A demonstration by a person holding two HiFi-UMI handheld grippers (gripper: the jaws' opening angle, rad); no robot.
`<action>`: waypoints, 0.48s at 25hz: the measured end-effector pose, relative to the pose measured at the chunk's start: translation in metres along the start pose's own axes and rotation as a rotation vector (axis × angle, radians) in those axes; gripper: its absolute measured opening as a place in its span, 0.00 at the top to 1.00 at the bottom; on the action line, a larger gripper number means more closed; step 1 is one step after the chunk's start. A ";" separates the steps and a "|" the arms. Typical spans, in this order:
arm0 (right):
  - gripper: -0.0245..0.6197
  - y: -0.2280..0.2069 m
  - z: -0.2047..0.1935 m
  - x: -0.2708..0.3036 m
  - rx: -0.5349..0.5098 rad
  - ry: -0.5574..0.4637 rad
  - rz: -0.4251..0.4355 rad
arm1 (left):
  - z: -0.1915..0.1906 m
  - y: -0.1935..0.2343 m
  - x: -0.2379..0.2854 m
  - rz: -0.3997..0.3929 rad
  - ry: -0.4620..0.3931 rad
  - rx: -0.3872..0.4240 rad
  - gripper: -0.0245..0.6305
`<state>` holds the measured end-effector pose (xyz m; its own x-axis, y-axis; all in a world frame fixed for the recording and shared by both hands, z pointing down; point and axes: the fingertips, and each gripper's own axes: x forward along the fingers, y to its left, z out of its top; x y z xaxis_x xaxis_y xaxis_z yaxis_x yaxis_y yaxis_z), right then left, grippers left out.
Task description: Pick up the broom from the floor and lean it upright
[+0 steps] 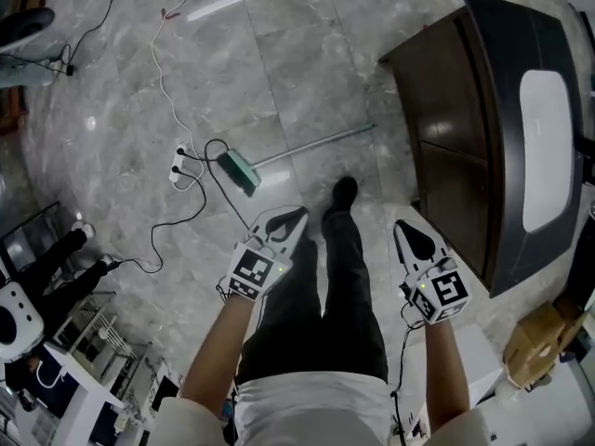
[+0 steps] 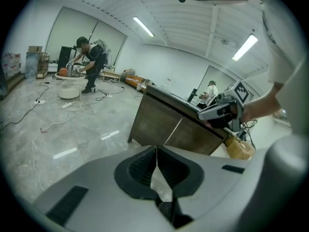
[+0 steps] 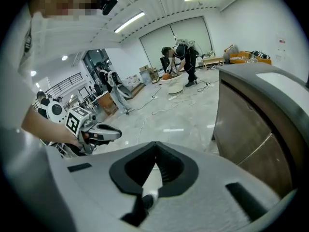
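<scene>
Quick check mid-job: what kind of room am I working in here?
Probably a large indoor lab or workshop hall: a polished stone floor with a power strip lying on it, long ceiling strip lights, and another person bent over work in the background.

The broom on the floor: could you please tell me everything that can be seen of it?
The broom lies flat on the grey marbled floor, not yet picked up. It has a flat green head, plastic by the look, and a thin pale handle, perhaps metal, running up and right towards the dark cabinet. A black cable loops close by the head; whether it touches I cannot tell. Nothing else touches it.
</scene>
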<state>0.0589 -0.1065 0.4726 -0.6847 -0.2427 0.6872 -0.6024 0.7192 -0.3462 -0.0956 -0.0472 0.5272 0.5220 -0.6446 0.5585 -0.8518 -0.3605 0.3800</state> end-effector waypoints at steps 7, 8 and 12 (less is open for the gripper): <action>0.96 -0.052 -0.040 0.083 -0.007 0.033 0.058 | -0.059 0.051 0.079 0.021 0.046 0.047 0.95; 0.96 -0.061 -0.047 0.095 -0.006 0.033 0.059 | -0.070 0.059 0.091 0.022 0.052 0.053 0.95; 0.96 -0.099 -0.083 0.140 0.002 0.040 0.061 | -0.114 0.089 0.136 0.024 0.071 0.063 0.95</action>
<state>0.0569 -0.1573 0.6557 -0.7036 -0.1722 0.6894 -0.5605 0.7308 -0.3896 -0.0952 -0.0903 0.7213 0.5010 -0.6054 0.6185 -0.8642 -0.3887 0.3195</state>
